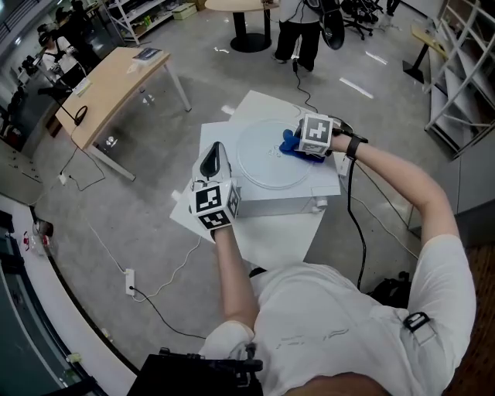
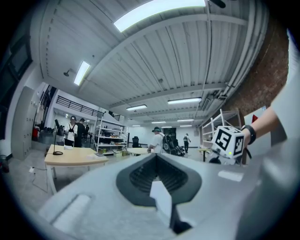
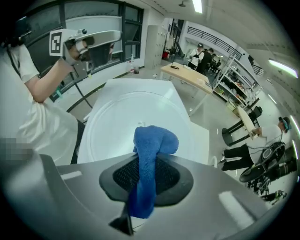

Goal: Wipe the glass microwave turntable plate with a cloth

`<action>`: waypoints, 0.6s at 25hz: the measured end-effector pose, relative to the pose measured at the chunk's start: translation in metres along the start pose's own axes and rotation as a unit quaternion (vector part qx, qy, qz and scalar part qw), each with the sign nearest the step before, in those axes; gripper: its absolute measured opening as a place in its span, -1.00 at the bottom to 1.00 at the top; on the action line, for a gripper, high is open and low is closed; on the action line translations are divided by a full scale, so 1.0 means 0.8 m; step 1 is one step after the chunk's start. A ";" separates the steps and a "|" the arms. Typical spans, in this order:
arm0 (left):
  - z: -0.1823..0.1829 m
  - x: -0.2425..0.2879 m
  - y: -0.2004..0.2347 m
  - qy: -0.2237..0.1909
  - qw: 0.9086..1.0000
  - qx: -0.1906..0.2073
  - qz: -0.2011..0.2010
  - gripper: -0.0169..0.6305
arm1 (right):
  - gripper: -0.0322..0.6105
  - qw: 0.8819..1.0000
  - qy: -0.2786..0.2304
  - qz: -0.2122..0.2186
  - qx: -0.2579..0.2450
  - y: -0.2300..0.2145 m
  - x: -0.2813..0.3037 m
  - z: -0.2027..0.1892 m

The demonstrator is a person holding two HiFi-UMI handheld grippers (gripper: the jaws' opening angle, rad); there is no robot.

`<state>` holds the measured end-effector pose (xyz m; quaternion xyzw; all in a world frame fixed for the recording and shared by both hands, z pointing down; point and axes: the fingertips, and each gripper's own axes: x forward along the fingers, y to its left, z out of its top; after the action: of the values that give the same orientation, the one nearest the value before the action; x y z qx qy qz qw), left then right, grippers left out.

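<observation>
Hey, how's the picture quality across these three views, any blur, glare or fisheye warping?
Head view: evenly lit and sharp, though the glass plate barely stands out from the white top. Left gripper view: heavy fisheye, dark corners, ceiling lights blown out, the left gripper close up and soft. Right gripper view: same warping, the blue cloth in the right gripper slightly out of focus.

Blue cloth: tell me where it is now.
In the head view, the blue cloth is clamped in the right claw, at the right edge of the glass plate.
</observation>
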<state>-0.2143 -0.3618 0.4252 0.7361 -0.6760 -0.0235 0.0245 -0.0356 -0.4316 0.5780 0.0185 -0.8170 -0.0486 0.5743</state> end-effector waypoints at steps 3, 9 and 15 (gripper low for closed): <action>0.001 0.007 -0.008 0.001 1.000 -0.001 -0.009 -0.94 | -0.70 0.999 -0.006 0.029 -0.028 0.039 -0.002 0.015; 0.000 0.015 -0.009 -0.002 1.000 -0.001 -0.011 -0.94 | -0.70 0.996 -0.021 0.062 -0.066 0.077 0.006 0.069; 0.017 0.011 0.002 -0.013 1.000 -0.004 -0.003 -0.94 | -0.70 0.997 -0.014 0.044 -0.057 0.034 0.026 0.094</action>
<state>-0.2163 -0.3711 0.4120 0.7377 -0.6739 -0.0360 0.0184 -0.1131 -0.4018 0.5751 -0.0510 -0.8206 -0.0705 0.5649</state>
